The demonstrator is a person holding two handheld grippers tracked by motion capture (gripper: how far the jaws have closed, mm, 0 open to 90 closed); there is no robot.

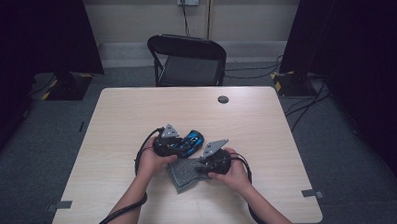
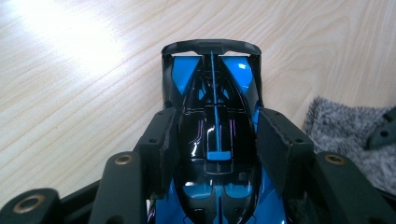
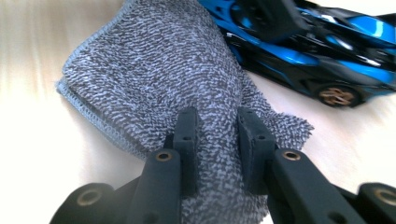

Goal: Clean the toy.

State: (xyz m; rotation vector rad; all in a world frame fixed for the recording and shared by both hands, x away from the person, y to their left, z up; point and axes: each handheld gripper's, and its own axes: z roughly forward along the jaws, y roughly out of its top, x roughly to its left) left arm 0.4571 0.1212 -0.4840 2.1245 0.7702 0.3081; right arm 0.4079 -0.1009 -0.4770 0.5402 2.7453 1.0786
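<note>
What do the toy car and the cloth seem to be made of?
Toy car: probably hard plastic, glossy blue and black; its shell shows sharp reflections. Cloth: looks like soft grey microfibre or terry, matt; its looped pile and stitched edge show.

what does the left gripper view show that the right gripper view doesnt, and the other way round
Left gripper view alone: the blue and black toy car's roof and rear wing from above, with the left gripper clamped across the car's body. Right gripper view alone: the right gripper pinching a fold of the grey fluffy cloth, the cloth's stitched edge, and the car's bronze wheel from the side. Both share the blue and black toy car, the grey cloth beside it, and the pale wooden table.
</note>
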